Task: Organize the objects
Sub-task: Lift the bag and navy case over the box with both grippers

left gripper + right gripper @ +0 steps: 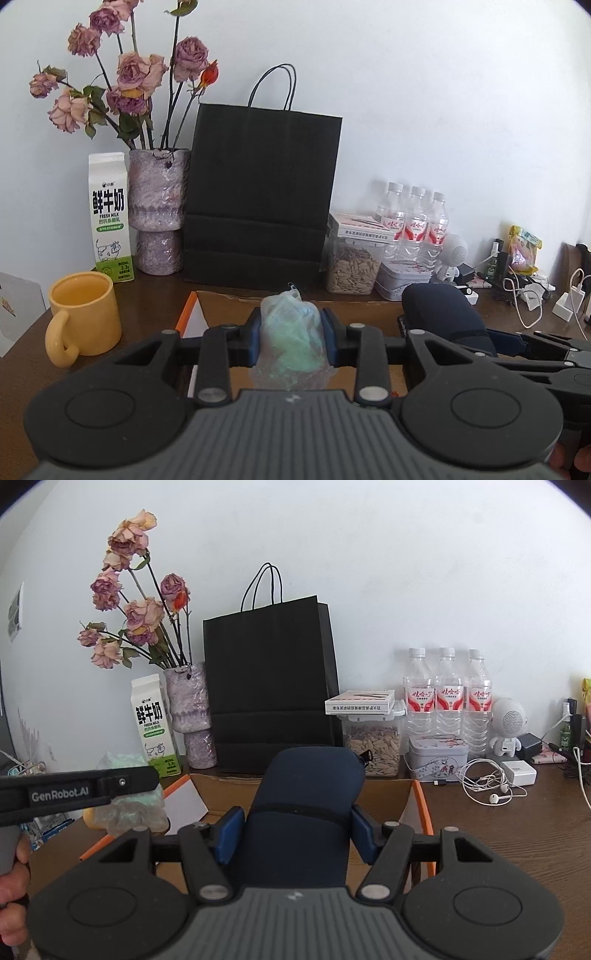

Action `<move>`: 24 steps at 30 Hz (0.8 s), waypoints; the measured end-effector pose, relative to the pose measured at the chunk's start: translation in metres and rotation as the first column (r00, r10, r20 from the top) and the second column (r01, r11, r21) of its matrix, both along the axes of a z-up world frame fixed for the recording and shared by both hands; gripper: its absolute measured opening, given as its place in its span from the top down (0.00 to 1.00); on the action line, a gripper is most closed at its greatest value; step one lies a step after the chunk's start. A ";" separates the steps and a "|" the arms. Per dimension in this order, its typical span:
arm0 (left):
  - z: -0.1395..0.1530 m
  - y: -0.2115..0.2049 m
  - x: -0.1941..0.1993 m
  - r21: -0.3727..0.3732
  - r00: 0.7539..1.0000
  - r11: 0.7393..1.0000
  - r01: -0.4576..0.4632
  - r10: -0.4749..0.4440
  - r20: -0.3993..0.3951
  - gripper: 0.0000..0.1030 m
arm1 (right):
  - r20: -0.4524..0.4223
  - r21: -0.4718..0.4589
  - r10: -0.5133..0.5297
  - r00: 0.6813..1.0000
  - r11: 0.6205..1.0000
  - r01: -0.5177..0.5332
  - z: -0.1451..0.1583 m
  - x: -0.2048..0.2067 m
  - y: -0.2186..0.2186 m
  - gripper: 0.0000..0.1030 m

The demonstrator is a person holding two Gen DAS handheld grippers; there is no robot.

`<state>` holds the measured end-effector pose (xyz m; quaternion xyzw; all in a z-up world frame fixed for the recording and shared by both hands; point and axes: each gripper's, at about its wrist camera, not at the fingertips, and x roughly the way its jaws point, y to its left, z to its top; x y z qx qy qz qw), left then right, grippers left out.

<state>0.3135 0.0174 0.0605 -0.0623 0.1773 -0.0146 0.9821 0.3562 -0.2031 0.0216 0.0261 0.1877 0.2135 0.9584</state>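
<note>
Left wrist: left gripper (291,332) pinching plastic bag (291,339); right wrist only: right gripper (297,832) clamping navy pouch (306,812), earphones (487,786).

tools (295,834): blk arms | blue pads | silver screws | grey ribbed base | "GenRobot.AI" mark

The left gripper (291,328) points slightly downward, its blue pads pressed against both sides of a bag (291,332). The right gripper (297,834) sits just beside it, tilted the same way, jaws wider and clamped on a pouch (306,801). A hand (11,897) grips the left gripper's handle.
</note>
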 end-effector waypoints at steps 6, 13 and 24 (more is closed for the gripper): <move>-0.013 0.009 0.020 -0.003 0.999 1.000 -0.030 0.030 -0.041 0.68 | -0.063 0.036 0.006 0.998 0.999 -0.004 -0.015 0.033 0.001 0.41; -0.025 0.002 0.026 0.034 0.997 0.999 -0.025 0.028 -0.069 0.68 | -0.117 0.031 0.009 0.993 0.999 -0.006 -0.033 0.044 -0.001 0.41; -0.024 0.002 0.016 0.040 0.994 0.993 -0.110 0.111 -0.008 0.00 | -0.107 -0.004 -0.029 0.994 1.000 0.029 -0.036 0.037 0.002 0.00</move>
